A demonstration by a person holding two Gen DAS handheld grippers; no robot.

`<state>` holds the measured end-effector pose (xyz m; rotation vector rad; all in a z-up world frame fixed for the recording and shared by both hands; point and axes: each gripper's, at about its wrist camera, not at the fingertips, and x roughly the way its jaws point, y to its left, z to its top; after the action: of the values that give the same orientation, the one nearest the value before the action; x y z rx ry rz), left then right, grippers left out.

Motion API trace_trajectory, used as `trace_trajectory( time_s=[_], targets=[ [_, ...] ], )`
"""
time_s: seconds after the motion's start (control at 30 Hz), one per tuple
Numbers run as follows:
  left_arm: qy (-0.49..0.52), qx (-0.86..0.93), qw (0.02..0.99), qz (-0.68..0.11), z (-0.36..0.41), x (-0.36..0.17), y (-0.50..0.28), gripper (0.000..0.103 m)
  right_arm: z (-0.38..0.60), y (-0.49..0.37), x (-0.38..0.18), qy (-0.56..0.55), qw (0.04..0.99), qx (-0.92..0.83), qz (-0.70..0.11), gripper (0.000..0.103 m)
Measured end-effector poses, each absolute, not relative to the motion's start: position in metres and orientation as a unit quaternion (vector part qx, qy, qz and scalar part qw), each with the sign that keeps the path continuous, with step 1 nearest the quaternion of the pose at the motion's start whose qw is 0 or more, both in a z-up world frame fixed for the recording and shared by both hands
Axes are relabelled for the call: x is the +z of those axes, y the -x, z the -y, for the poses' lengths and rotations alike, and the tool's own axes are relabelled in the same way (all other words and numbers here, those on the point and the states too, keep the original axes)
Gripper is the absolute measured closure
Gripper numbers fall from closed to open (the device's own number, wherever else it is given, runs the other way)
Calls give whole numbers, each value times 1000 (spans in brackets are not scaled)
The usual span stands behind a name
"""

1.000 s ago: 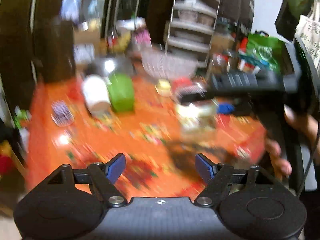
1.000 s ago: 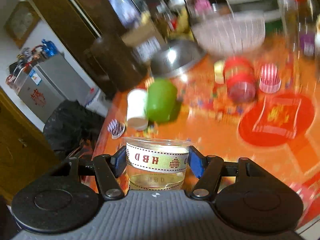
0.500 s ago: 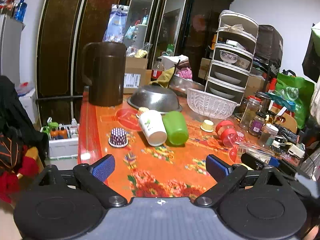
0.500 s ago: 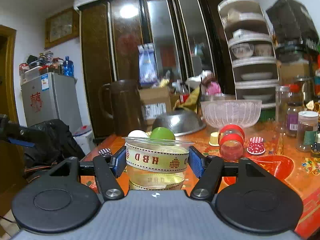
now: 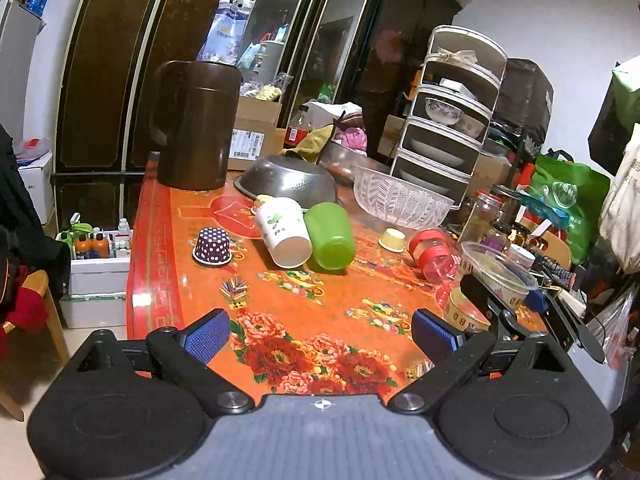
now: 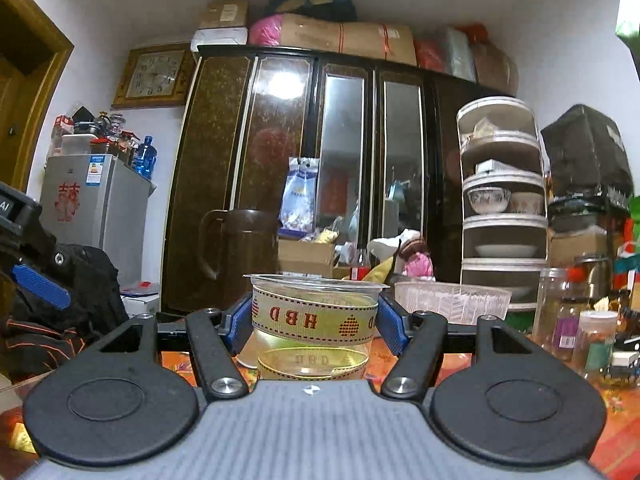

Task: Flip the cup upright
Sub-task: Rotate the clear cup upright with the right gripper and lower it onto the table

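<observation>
My right gripper (image 6: 316,326) is shut on a clear plastic cup (image 6: 314,320) with a beige "HBD" ribbon band. The cup stands upright, mouth up, low over the orange floral table (image 5: 280,280). In the left wrist view the same cup (image 5: 498,276) shows at the right, held by the right gripper. My left gripper (image 5: 320,334) is open and empty above the table's near edge. A white paper cup (image 5: 282,226) and a green cup (image 5: 330,236) lie on their sides mid-table.
A purple dotted cupcake liner (image 5: 212,246), a red-lidded jar on its side (image 5: 432,254), a yellow liner (image 5: 392,238), a steel colander (image 5: 288,182), a clear bowl (image 5: 400,202) and a brown jug (image 5: 196,124) crowd the table. Jars (image 6: 576,312) stand at the right.
The right gripper has tilted level and lowered, so the held cup now stands upright near the table. The left gripper has pulled back and steadied, still open.
</observation>
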<state>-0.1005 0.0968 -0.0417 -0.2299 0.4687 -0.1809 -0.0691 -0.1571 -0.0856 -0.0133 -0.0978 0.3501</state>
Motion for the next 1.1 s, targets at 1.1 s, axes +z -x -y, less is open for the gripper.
trace_trajectory(
  time_s=[1.1],
  targets=[
    [107, -81, 957, -257, -88, -68, 92, 4, 149, 79, -133, -2, 985, 168, 26, 36]
  ],
)
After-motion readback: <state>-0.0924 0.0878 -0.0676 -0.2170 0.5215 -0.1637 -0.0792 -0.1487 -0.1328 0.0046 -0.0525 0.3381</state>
